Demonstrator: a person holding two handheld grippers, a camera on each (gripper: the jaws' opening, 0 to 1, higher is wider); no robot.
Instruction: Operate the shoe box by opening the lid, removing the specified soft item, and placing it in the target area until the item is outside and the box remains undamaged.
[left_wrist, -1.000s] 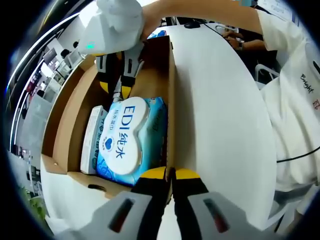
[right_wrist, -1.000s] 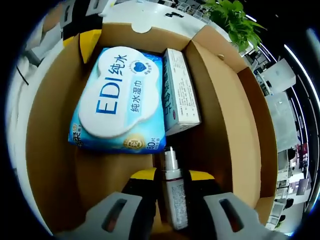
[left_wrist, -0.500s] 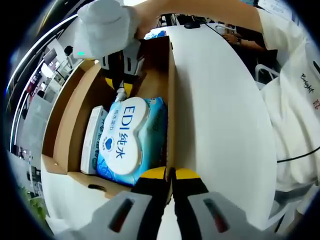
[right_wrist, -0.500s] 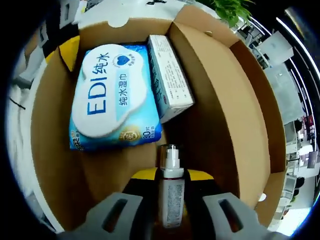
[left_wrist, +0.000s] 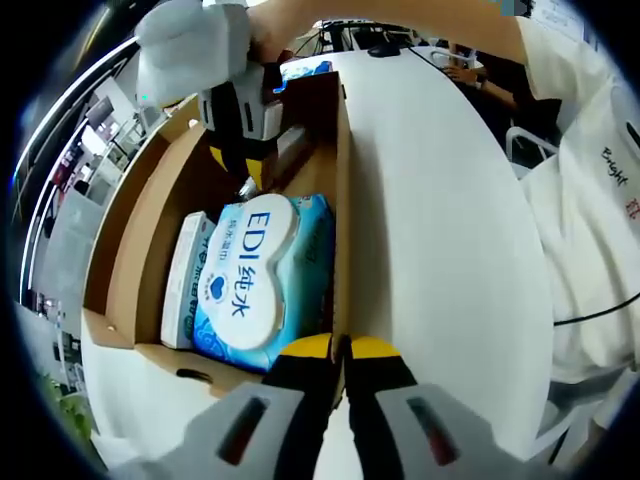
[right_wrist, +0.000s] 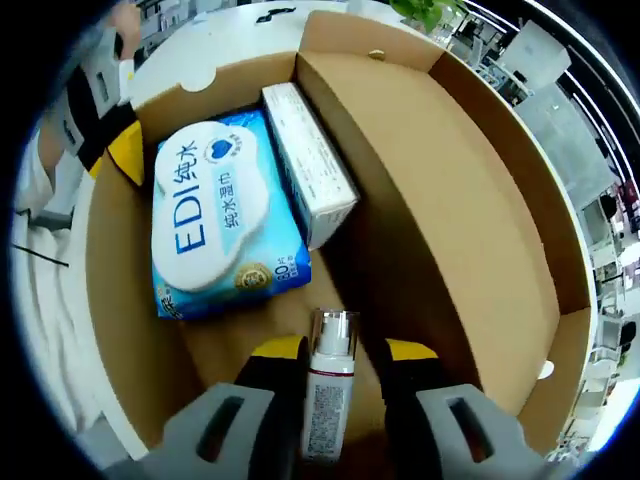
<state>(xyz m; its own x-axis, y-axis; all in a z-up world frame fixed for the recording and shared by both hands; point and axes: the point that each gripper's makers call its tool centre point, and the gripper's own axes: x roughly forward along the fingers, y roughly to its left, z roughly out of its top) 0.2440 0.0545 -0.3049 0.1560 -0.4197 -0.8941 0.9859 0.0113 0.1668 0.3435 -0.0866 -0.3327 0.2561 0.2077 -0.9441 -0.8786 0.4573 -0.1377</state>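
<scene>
Two jaws of the right gripper clamp a spray bottle.

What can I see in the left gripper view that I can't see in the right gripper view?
Extra in the left gripper view: the white table beside the cardboard box, and a person's white sleeve.
Extra in the right gripper view: the label on the small bottle clamped in the right hand-held gripper.
In both: the cardboard box, the blue wet wipes pack, the white carton beside it, and the left hand-held gripper pinching the box wall.
</scene>
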